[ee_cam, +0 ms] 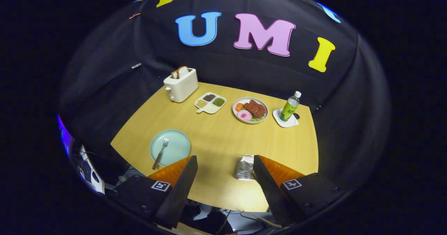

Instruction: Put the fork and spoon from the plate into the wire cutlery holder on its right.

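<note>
A fork (161, 152) is seen lying on a pale green plate (178, 147) near the front edge of a wooden table (216, 137), its tines pointing toward the middle of the plate and its handle reaching out over the plate's near rim. No spoon can be made out on the plate. To the right of the plate, a wire cutlery holder (244, 168) is set on the table, partly hidden behind one of the gripper's fingers. The gripper (223, 165) is held above the near edge of the table, its fingers spread wide apart with nothing between them; the plate lies just beyond one finger and the holder beside the other. Farther back from the plate, a white toaster (181, 85) with bread slices in it, a divided condiment dish (210, 103), a plate of food (250, 110) and a green bottle (290, 106) on a white coaster (285, 119) are ranged along the far side.
</note>
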`<action>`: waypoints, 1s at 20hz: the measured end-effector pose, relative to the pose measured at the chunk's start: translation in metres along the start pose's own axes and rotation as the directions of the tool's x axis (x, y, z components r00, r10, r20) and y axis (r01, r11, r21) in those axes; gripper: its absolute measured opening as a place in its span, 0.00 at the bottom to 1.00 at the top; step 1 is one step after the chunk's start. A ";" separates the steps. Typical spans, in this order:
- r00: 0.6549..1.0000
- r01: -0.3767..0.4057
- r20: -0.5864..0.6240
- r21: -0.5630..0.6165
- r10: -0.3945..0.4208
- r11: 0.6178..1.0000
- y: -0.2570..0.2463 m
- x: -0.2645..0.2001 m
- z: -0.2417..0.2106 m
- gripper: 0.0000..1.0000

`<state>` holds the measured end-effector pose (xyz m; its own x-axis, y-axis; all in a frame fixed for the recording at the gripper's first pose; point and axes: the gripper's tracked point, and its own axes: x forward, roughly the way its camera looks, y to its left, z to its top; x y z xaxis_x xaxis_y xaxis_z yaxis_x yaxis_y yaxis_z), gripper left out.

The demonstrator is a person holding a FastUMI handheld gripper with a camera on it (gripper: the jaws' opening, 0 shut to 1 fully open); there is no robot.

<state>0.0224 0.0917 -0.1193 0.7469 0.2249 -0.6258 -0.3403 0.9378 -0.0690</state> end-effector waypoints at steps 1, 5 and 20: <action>0.999 -0.031 -0.011 0.027 0.032 0.999 0.026 0.011 -0.006 1.00; 0.975 -0.181 -0.107 0.121 0.194 0.976 0.123 0.056 -0.033 1.00; 0.886 -0.144 -0.443 0.016 0.136 0.989 0.210 0.217 -0.138 0.98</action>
<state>0.0345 0.3008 -0.3769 0.3622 0.2101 -0.9081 -0.4350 0.8997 0.0346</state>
